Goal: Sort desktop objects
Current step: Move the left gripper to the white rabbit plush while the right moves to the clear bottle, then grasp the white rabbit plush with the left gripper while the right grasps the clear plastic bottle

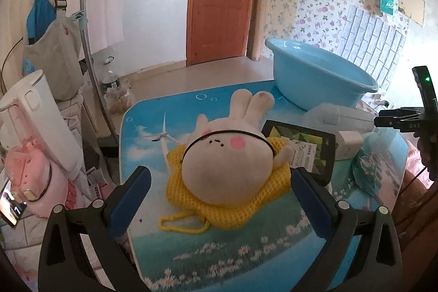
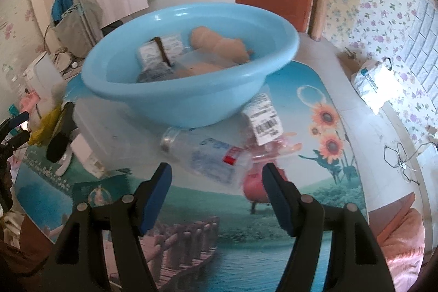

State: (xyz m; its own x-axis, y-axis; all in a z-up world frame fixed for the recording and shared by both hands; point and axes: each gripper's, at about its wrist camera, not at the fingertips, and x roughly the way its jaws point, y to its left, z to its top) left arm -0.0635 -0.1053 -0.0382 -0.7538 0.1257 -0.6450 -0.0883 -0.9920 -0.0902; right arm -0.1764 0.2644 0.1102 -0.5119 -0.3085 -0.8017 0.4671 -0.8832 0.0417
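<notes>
A white plush rabbit point(image 1: 227, 163) lies on a yellow mesh cloth point(image 1: 246, 207) on the picture-printed table point(image 1: 219, 259). My left gripper point(image 1: 221, 179) is open, one finger on each side of the rabbit, and neither touches it. In the right wrist view a clear plastic bottle point(image 2: 208, 155) lies on its side in front of the blue basin point(image 2: 191, 97). My right gripper point(image 2: 217, 168) is open, and the bottle's near end lies between its tips without touching the pads. A tan plush point(image 2: 219, 45) and a packet point(image 2: 161, 48) lie in the basin.
A black-framed box point(image 1: 306, 149) and a white box point(image 1: 350, 141) lie behind the rabbit, before the basin point(image 1: 314, 73). A pink packet with a barcode tag point(image 2: 262, 119) lies beside the bottle. A white kettle point(image 1: 35, 111) stands off the table's left edge. A white bag point(image 2: 369, 78) sits on the floor.
</notes>
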